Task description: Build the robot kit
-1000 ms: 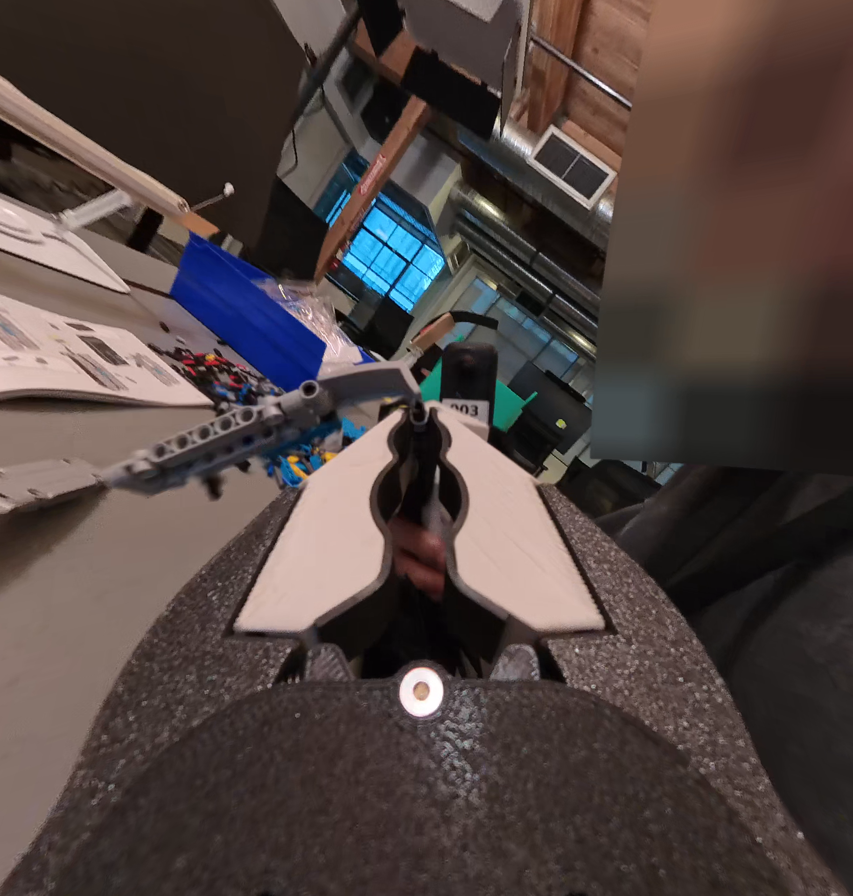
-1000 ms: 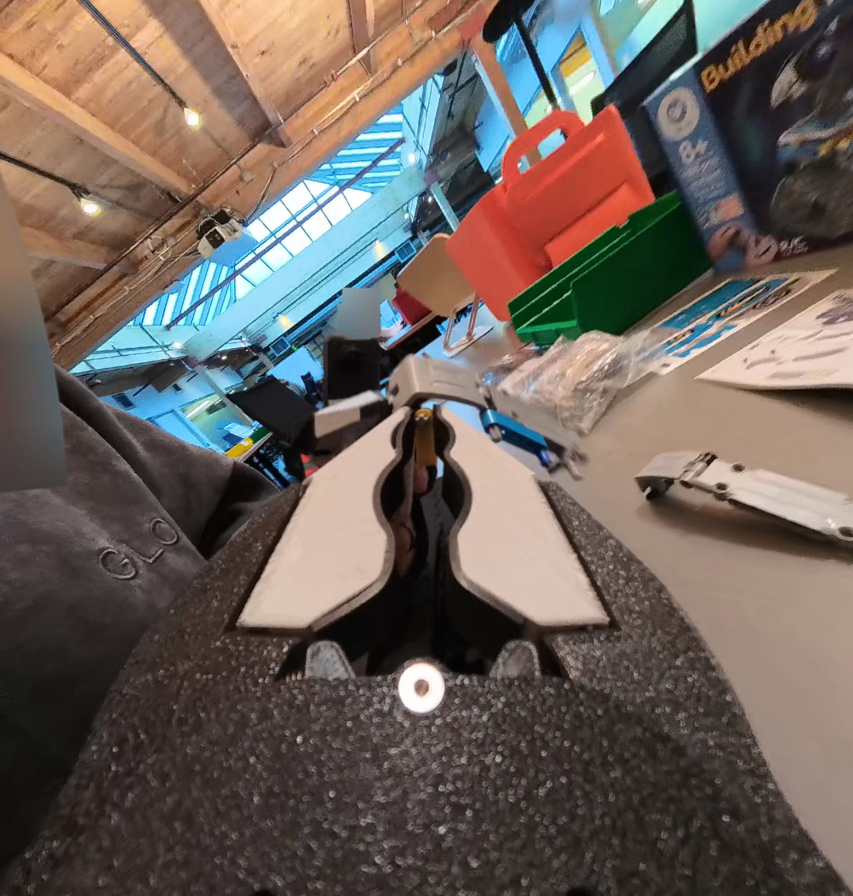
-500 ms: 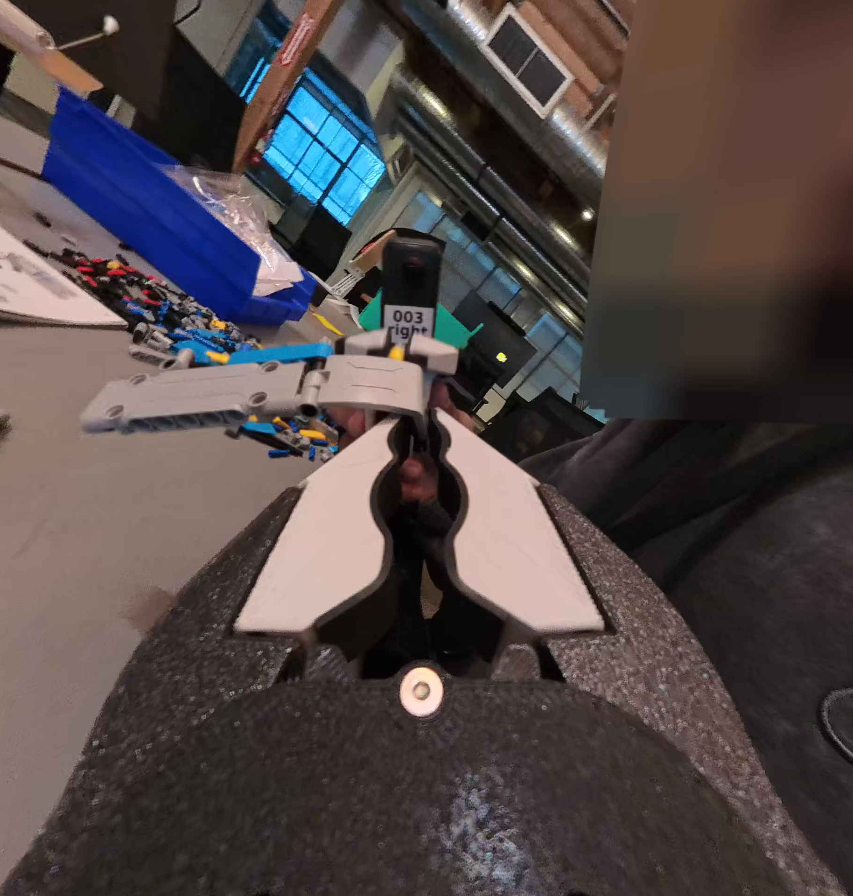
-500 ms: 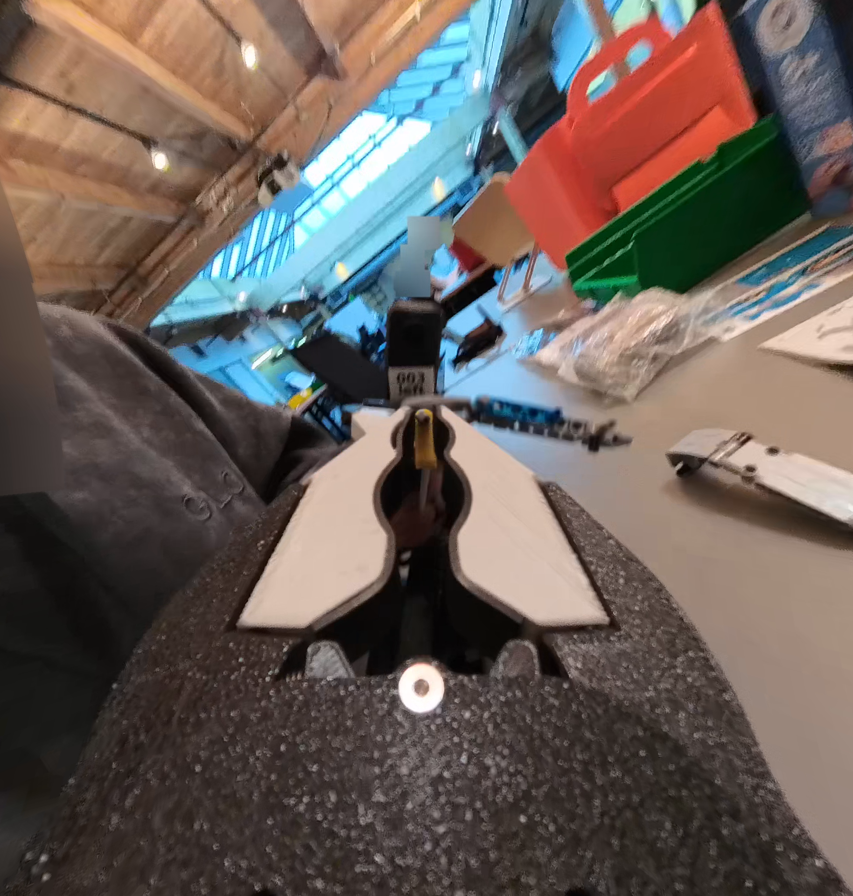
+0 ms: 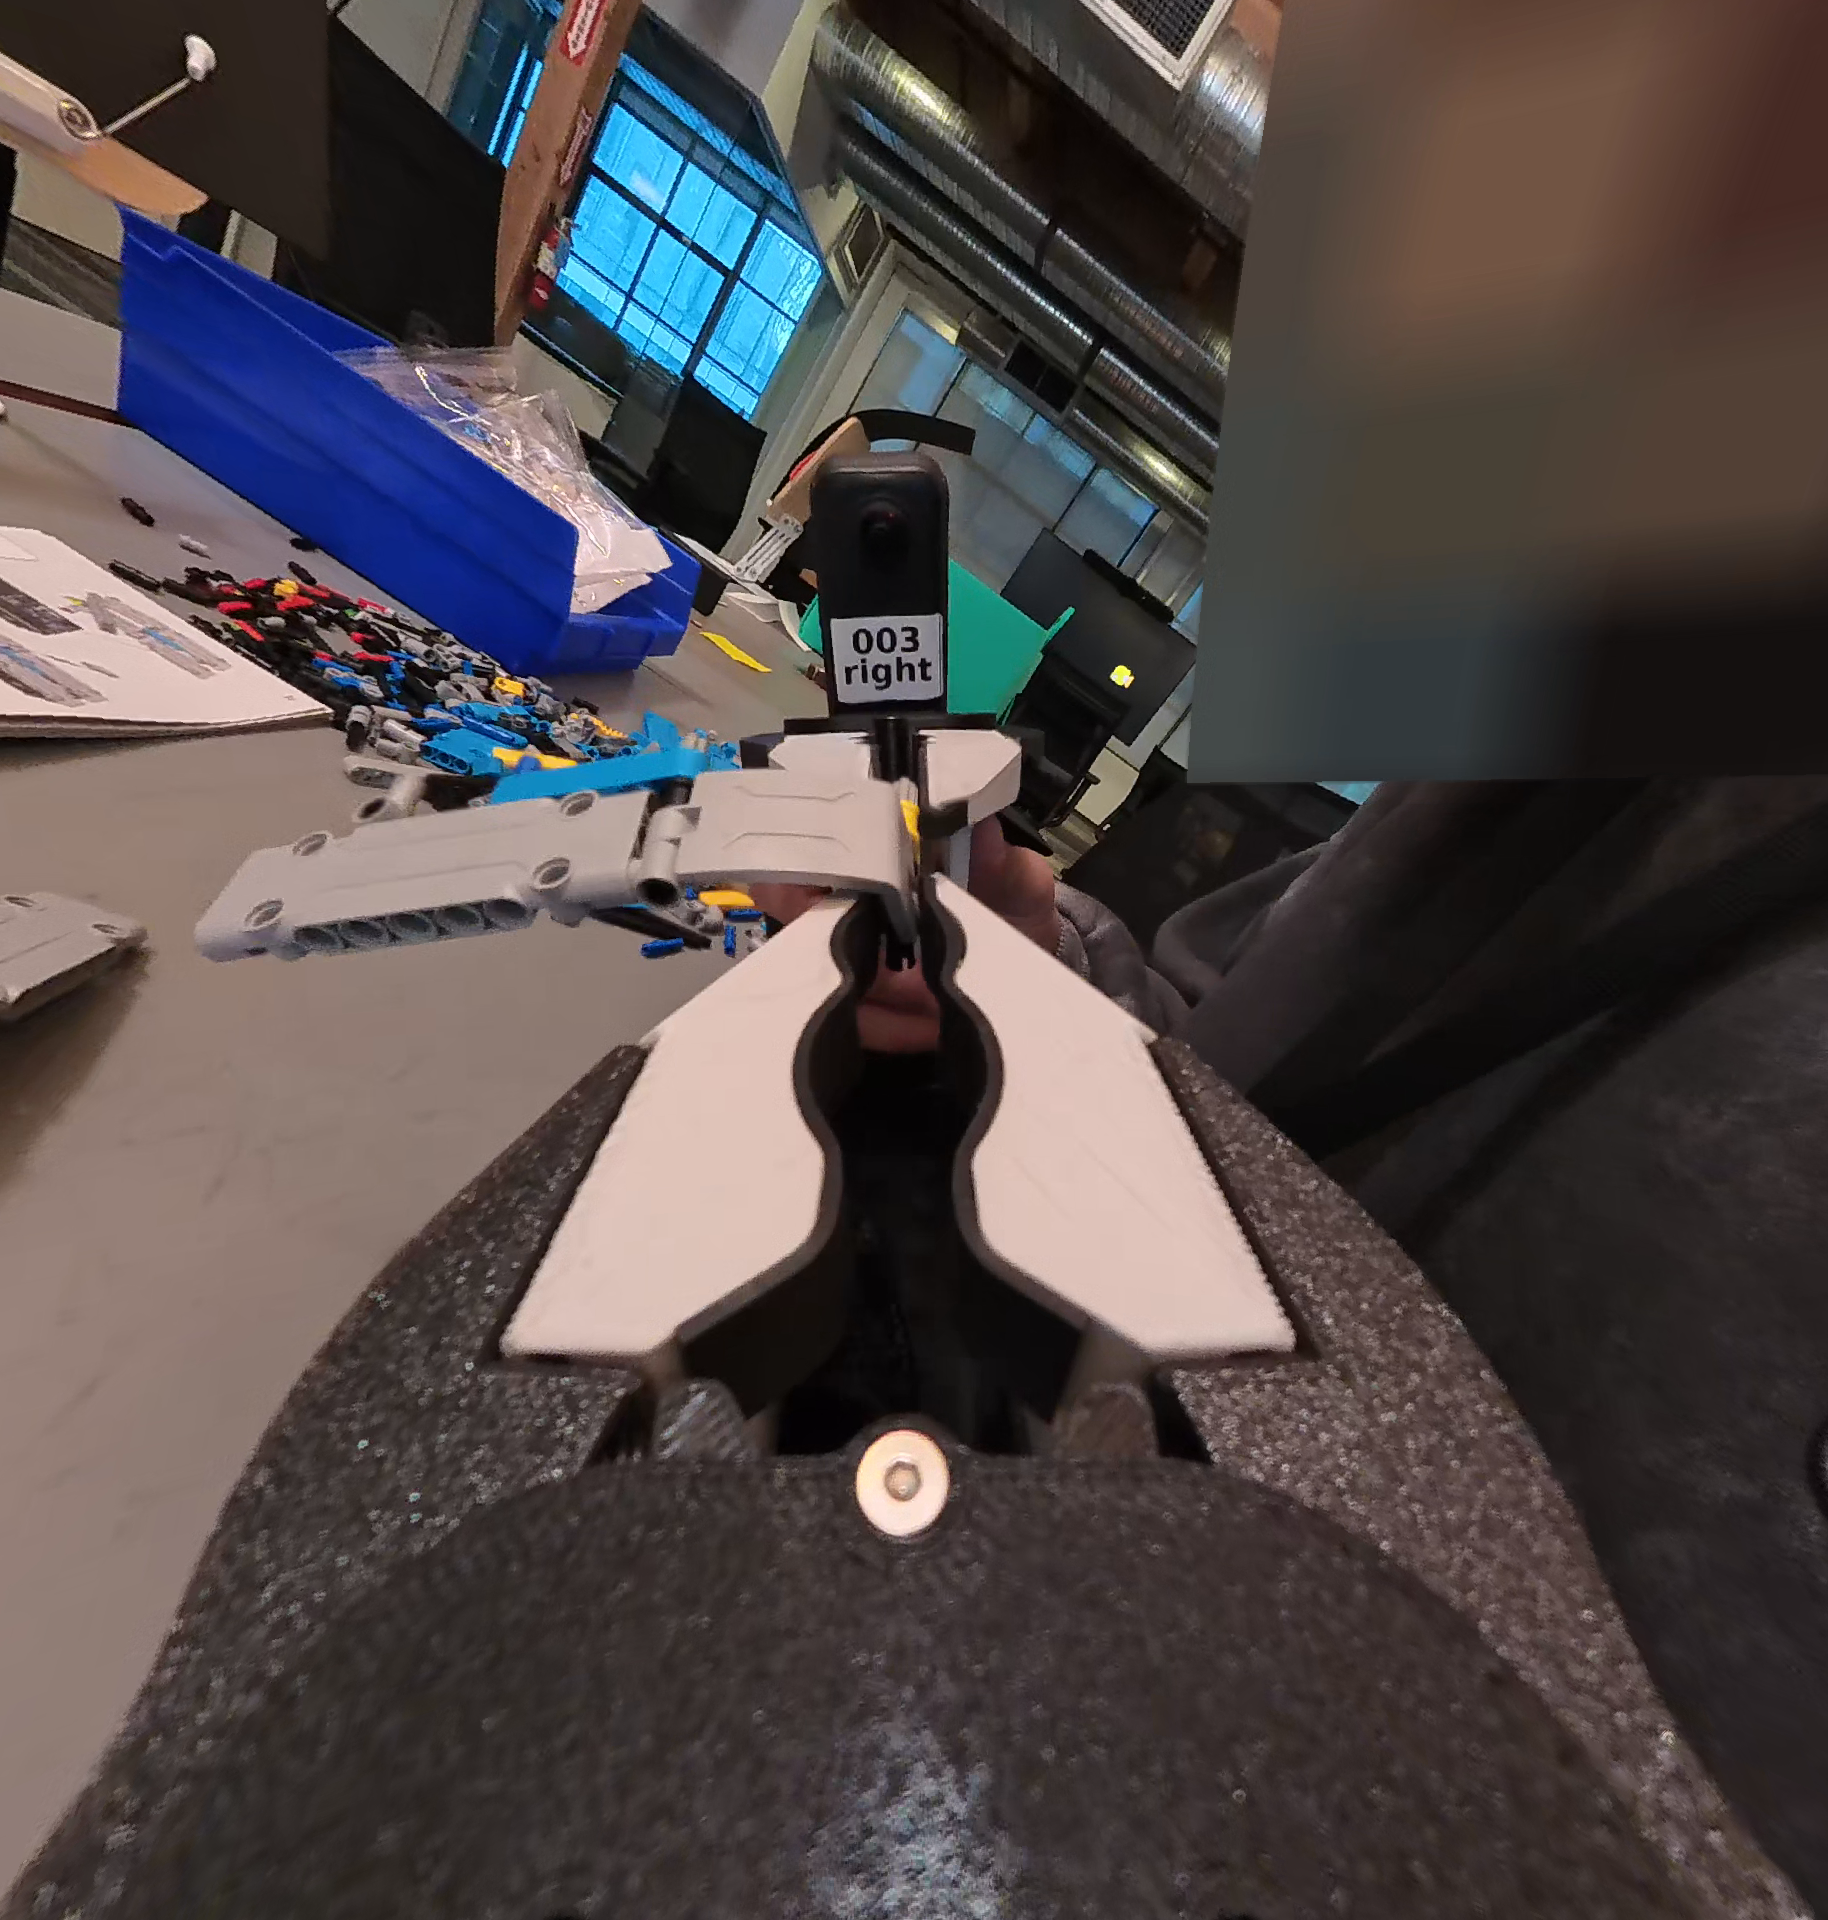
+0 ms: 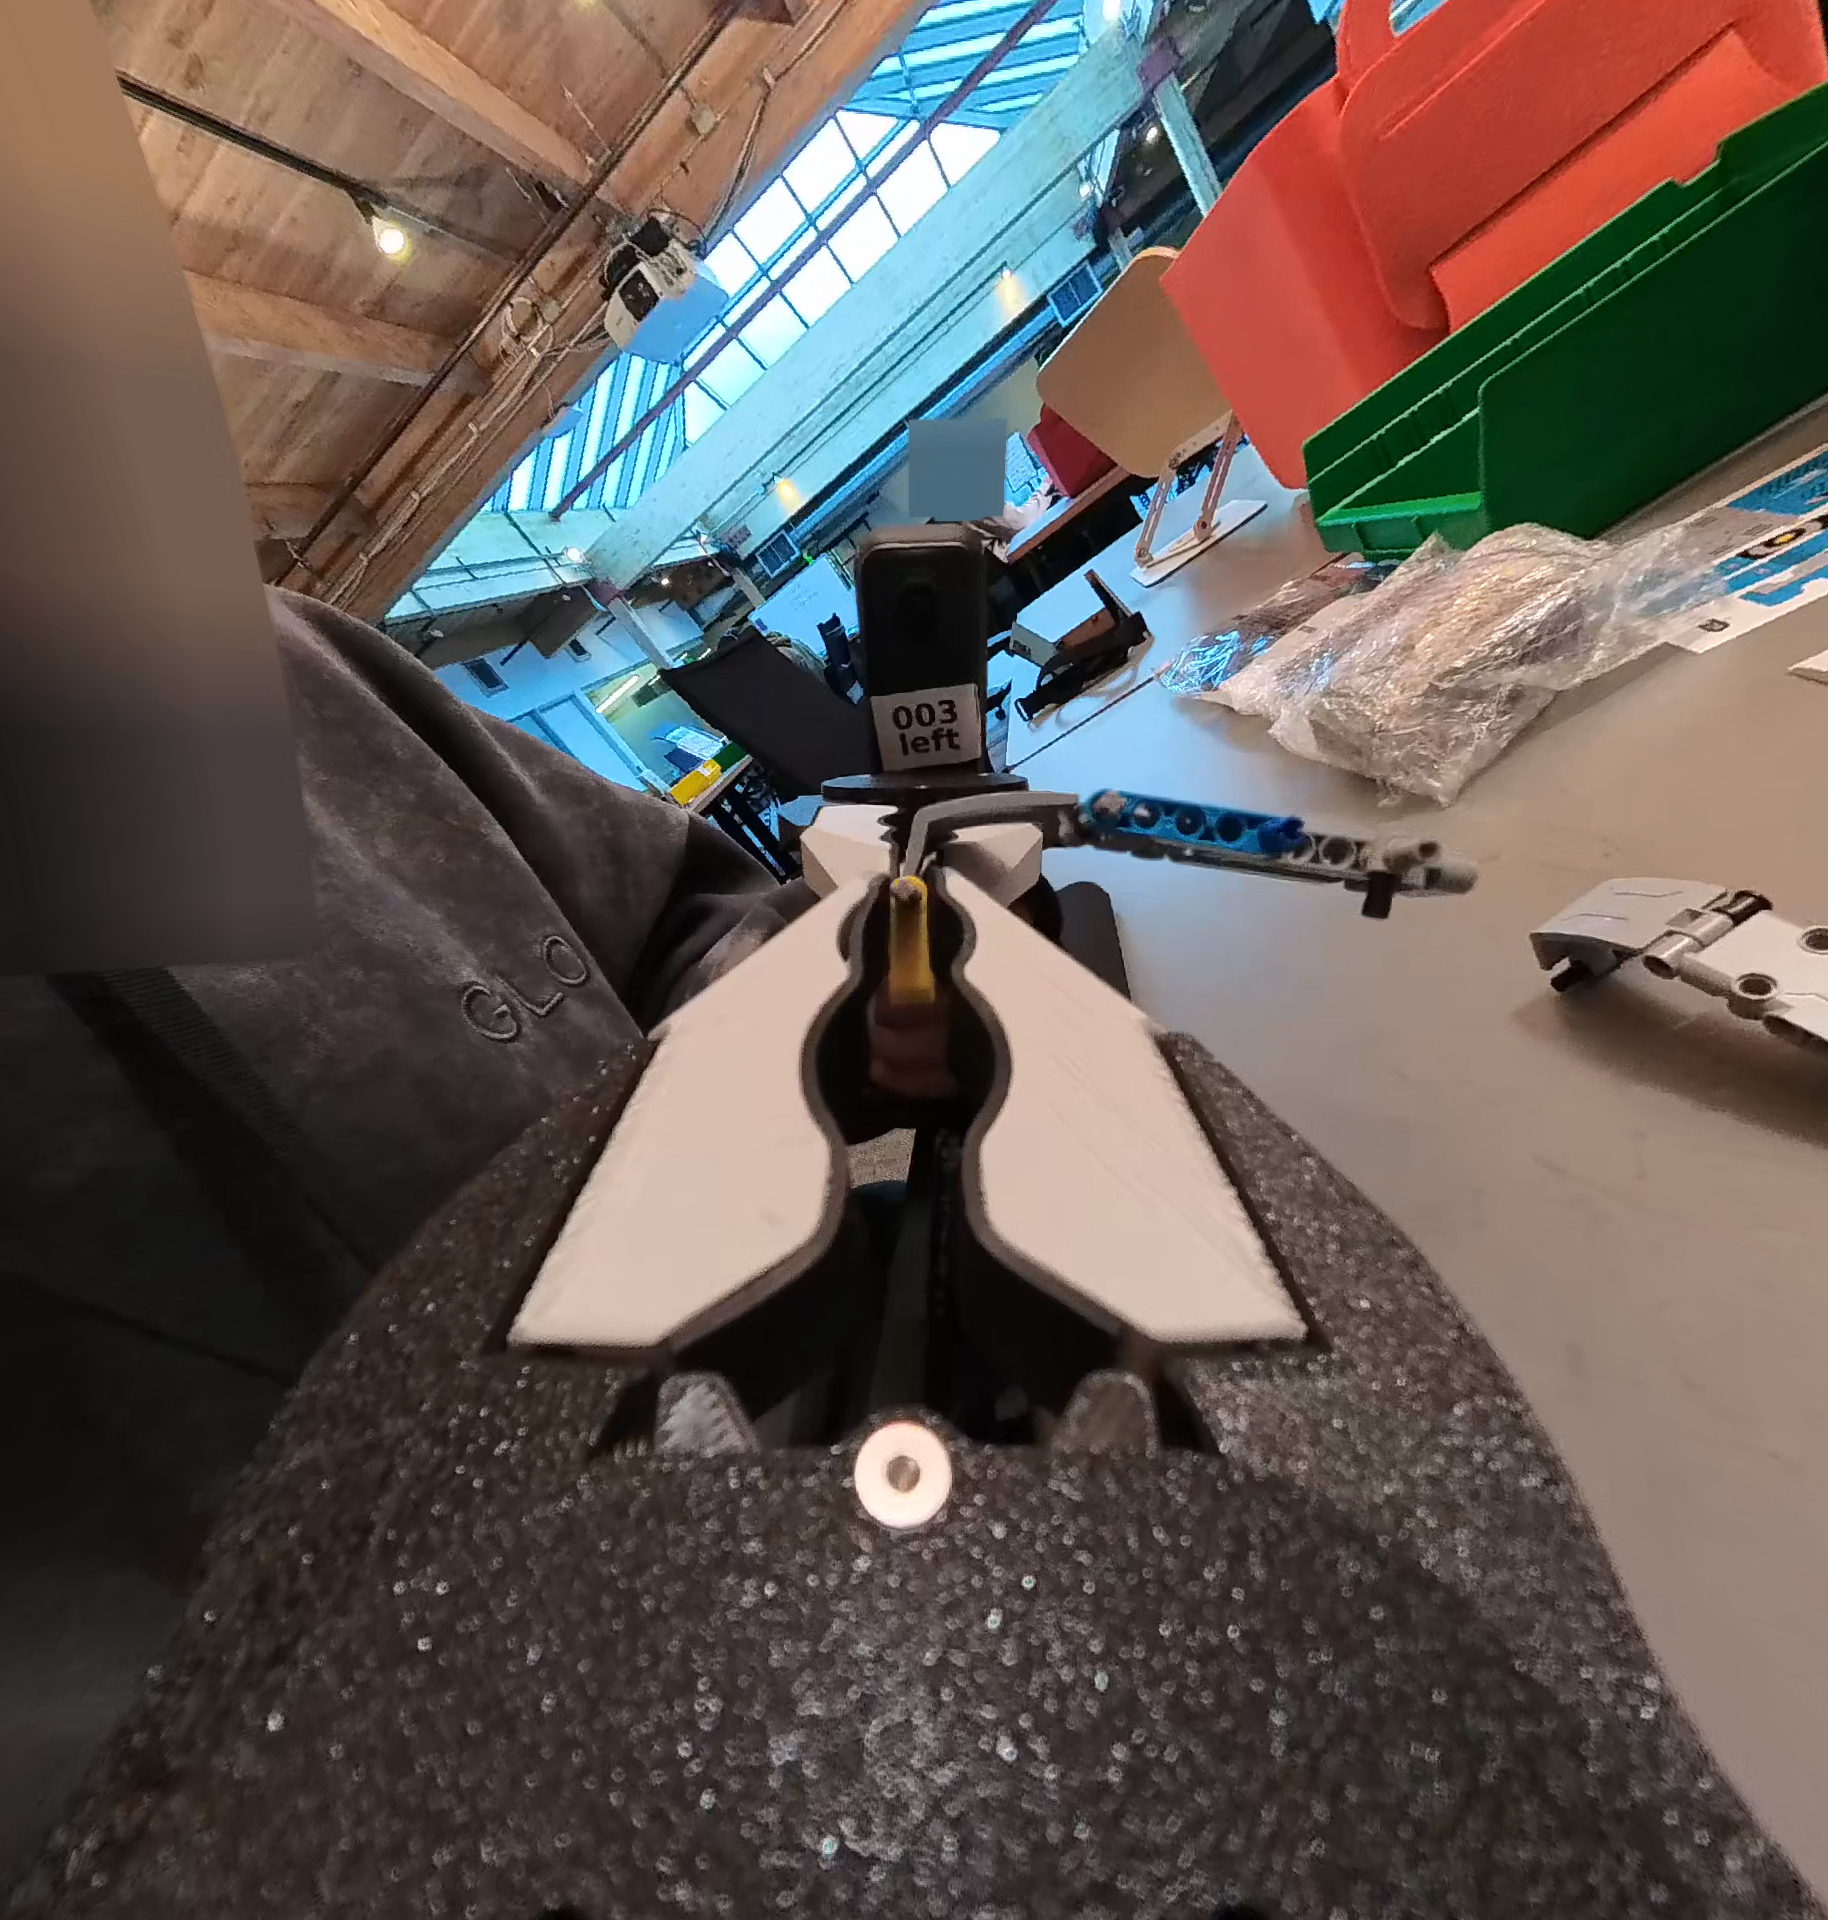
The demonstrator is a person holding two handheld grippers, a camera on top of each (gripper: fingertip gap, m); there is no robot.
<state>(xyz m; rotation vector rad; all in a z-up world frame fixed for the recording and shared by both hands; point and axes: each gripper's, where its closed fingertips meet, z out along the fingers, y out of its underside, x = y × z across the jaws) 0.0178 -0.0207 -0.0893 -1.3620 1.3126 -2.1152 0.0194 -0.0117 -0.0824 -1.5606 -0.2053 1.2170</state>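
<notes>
Left wrist view shows the left tongs [image 5: 902,914] clenched on a grey hinged plastic-brick panel assembly [image 5: 577,862] jutting left above the grey tabletop [image 5: 214,1195], seemingly steadied for the facing right tongs [image 6: 905,883], clenched on a small yellow plastic pin [image 6: 908,945].

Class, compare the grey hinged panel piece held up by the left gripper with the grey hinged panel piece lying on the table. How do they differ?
The held grey panel assembly hangs in the air, gripped at one end by the left gripper; the loose grey panel piece lies flat on the table, touched by nothing. The held one has a blue beam attached behind it; the loose one shows none. Both are grey, hinged and studded with round holes.
</notes>
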